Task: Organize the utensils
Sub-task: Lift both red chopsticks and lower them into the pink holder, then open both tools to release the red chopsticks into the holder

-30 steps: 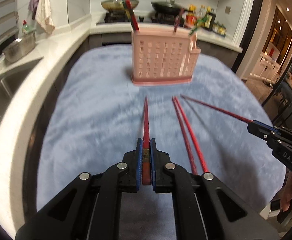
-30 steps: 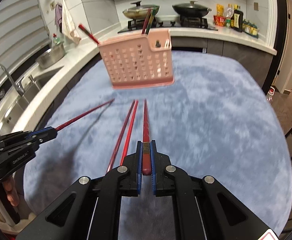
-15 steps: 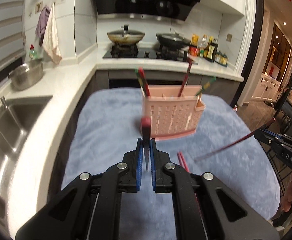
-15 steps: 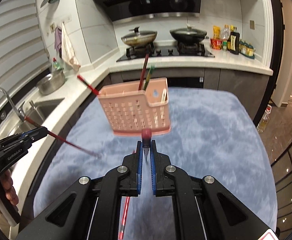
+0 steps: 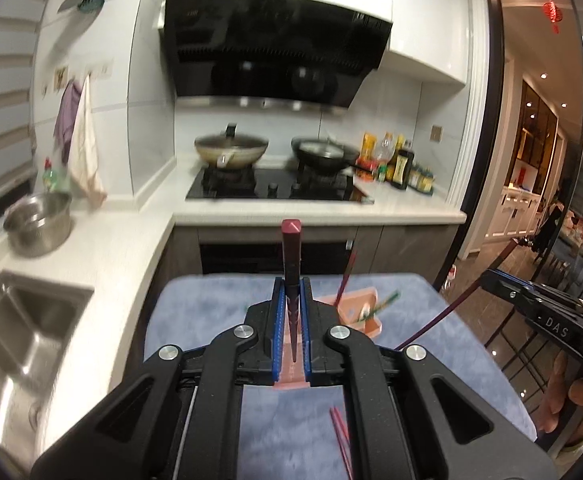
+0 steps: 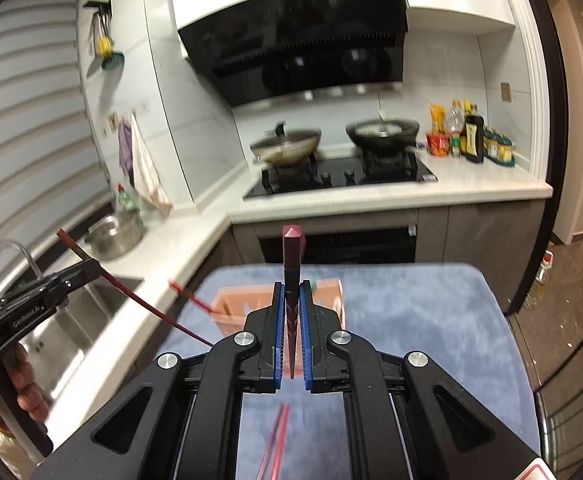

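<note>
My left gripper (image 5: 291, 285) is shut on a dark red chopstick (image 5: 291, 248) that stands up from the pads, thick end on top. In the same way, my right gripper (image 6: 291, 286) is shut on a second red chopstick (image 6: 291, 256). Both are held in the air above the blue cloth (image 5: 211, 304). The pink utensil basket (image 5: 357, 314) (image 6: 235, 304) sits just beyond and below the fingertips, with a few sticks in it. Two more red chopsticks (image 5: 341, 440) (image 6: 275, 444) lie on the cloth beneath. Each view shows the other gripper (image 5: 491, 280) (image 6: 87, 268) with its stick.
A sink (image 5: 19, 332) and a steel pot (image 5: 37, 224) are on the left counter. The stove with two woks (image 5: 231, 152) and bottles (image 5: 399, 164) line the back counter. A person's hand (image 5: 571, 400) grips the right handle. A doorway opens at the right.
Both grippers have risen off the cloth with their chopsticks, which swung from lying flat to pointing upward. The basket has dropped lower in both views.
</note>
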The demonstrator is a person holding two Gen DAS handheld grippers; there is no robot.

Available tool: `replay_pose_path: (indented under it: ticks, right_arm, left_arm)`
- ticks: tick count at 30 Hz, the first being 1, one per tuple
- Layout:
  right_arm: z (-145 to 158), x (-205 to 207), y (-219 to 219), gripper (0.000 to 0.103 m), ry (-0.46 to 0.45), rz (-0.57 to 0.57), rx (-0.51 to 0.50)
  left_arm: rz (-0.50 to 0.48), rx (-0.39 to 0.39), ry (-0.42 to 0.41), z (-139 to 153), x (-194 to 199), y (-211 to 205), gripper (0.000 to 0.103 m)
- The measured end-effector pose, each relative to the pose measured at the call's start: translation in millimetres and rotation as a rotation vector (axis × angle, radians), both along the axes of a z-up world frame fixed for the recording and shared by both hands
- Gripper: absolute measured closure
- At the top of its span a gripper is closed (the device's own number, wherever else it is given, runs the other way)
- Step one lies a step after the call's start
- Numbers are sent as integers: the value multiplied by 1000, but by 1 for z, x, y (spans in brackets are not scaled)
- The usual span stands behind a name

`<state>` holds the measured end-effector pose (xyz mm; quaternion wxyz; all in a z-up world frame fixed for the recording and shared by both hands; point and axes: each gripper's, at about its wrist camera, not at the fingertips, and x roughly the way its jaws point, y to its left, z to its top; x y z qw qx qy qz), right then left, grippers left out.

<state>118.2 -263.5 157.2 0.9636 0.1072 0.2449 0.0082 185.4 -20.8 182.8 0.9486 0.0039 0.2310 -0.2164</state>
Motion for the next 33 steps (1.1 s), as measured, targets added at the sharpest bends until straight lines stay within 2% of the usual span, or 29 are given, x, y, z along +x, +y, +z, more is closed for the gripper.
replay_pose_path:
  ticks: [5,11,19,33]
  right_arm:
    - [30,25,-1,96,-76,-5,1]
    - [37,60,-5,96,-72,10,51]
    - [15,93,1,96,-7,10,45]
    - [-27,126,1,96,96,-7,50]
  left_arm:
    - [1,-5,-44,21,21,-13,96]
    - [16,-11,-39,25,46,-21,96]
    - [36,1,30,-1,69,-24,96]
    - [56,17,126,-40,93,-21,96]
